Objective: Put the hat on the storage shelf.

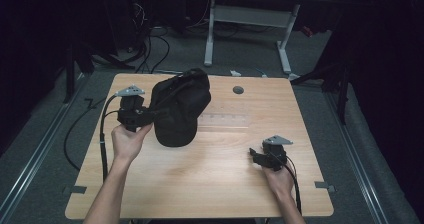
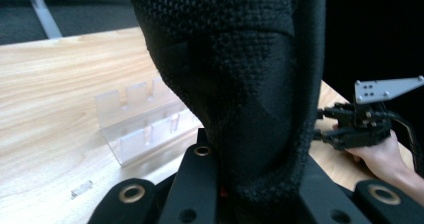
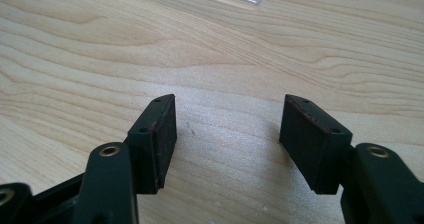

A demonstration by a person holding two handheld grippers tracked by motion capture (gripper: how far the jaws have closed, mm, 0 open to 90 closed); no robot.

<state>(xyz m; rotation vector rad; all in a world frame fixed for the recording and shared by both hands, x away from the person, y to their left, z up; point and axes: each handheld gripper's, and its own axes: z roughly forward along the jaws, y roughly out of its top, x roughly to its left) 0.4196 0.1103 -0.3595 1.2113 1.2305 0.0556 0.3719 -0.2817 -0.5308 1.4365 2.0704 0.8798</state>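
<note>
Nearest, right tongs resting low on the desk, jaws spread wide over bare wood, nothing between them. Farther left, left tongs clamped shut on the edge of a black cap, holding it raised over the desk's far left part. Judged as the lifting step, cap carried one-handed. Next move probably calls for bringing the free tongs across to steady the loose side. Cap: coarse black knit, soft and sagging, brim drooping. Beyond it, a clear plastic rack lying on the desk.
</note>
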